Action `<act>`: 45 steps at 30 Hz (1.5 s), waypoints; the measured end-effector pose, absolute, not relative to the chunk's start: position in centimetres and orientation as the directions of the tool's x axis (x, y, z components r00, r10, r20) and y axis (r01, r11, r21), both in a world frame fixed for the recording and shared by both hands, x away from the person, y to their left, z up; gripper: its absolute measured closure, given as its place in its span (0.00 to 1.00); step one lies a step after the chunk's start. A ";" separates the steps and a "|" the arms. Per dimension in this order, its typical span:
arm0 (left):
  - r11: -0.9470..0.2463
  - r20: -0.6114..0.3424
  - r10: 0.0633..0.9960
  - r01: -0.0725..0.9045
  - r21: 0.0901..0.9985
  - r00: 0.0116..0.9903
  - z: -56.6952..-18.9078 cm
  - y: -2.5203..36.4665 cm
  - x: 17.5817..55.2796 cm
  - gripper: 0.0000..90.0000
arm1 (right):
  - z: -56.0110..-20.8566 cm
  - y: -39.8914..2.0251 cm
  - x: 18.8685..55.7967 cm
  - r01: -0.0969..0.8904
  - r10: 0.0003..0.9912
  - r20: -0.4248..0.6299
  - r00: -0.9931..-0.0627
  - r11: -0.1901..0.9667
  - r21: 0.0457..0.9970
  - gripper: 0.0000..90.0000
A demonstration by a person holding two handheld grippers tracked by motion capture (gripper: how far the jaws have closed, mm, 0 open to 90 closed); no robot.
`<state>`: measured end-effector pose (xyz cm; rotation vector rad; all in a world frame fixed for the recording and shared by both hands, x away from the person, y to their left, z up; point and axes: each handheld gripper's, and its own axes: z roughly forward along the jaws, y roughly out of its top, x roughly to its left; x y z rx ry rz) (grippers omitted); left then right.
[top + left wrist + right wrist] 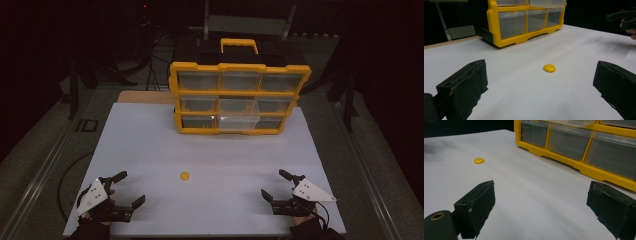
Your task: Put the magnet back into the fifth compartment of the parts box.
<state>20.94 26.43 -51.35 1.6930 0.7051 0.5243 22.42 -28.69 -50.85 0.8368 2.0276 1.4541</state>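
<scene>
white tabletop [150,145] under both grippers, left gripper [131,187] and right gripper [272,184], jaws spread wide, empty, yellow disc [185,176] untouched

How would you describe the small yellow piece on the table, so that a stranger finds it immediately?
Start at the white table with the yellow drawer organizer at its far side. Nearer, in front of the organizer, lies the small yellow piece. It is a low round dome lying alone.

White desk [150,150] bearing a yellow-framed organizer [239,97] with clear drawers and a top handle [239,46]; dark surroundings beyond.
</scene>
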 end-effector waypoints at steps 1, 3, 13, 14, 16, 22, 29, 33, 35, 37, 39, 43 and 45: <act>-0.147 -0.026 0.697 0.178 0.973 0.716 -51.3 26.4 20.9 0.00 | -50.9 -28.7 22.4 0.190 0.728 -0.049 -0.684 0.242 0.952 0.09; -0.137 -0.036 0.697 0.182 0.974 0.716 -51.3 26.5 20.9 0.00 | -51.0 -28.7 22.4 0.197 0.728 -0.041 -0.684 0.238 0.951 0.09; -0.113 -0.052 0.689 0.178 0.977 0.723 -51.4 26.7 20.9 0.00 | -51.3 -28.9 22.5 0.208 0.730 -0.038 -0.682 0.244 0.947 0.09; -0.118 -0.048 0.686 0.176 0.977 0.726 -51.4 26.7 20.9 0.00 | -51.2 -28.9 22.5 0.203 0.731 -0.046 -0.680 0.248 0.947 0.09; -0.120 -0.049 0.683 0.179 0.977 0.728 -51.4 26.7 20.9 0.00 | -51.2 -28.8 22.5 0.197 0.732 -0.050 -0.680 0.247 0.949 0.09; -0.114 -0.060 0.673 0.185 0.976 0.737 -51.6 26.7 21.0 0.00 | -50.9 -28.8 22.3 0.180 0.739 -0.064 -0.670 0.245 0.953 0.09; -0.113 -0.069 0.681 0.198 0.974 0.729 -51.5 26.8 21.0 0.00 | -50.9 -28.7 22.2 0.175 0.740 -0.071 -0.669 0.250 0.952 0.09; -0.114 -0.066 0.684 0.196 0.974 0.726 -51.5 26.8 21.0 0.00 | -50.9 -28.6 22.2 0.176 0.738 -0.078 -0.670 0.260 0.949 0.09; -0.115 -0.064 0.684 0.194 0.974 0.726 -51.5 26.8 21.0 0.00 | -50.9 -28.6 22.2 0.175 0.738 -0.080 -0.670 0.262 0.949 0.09; -0.114 -0.057 0.681 0.183 0.976 0.730 -51.5 26.8 21.0 0.00 | -50.9 -28.6 22.2 0.176 0.741 -0.078 -0.667 0.259 0.950 0.09; -0.113 -0.059 0.684 0.186 0.976 0.727 -51.5 26.9 21.2 0.00 | -50.9 -28.6 22.2 0.175 0.740 -0.077 -0.668 0.257 0.951 0.09; -0.115 -0.071 0.688 0.205 0.972 0.722 -51.3 26.9 21.2 0.00 | -50.8 -28.6 22.1 0.174 0.739 -0.073 -0.669 0.251 0.952 0.09; -0.115 -0.068 0.689 0.202 0.973 0.722 -51.1 26.8 21.2 0.00 | -50.7 -28.7 22.1 0.168 0.739 -0.074 -0.669 0.247 0.954 0.09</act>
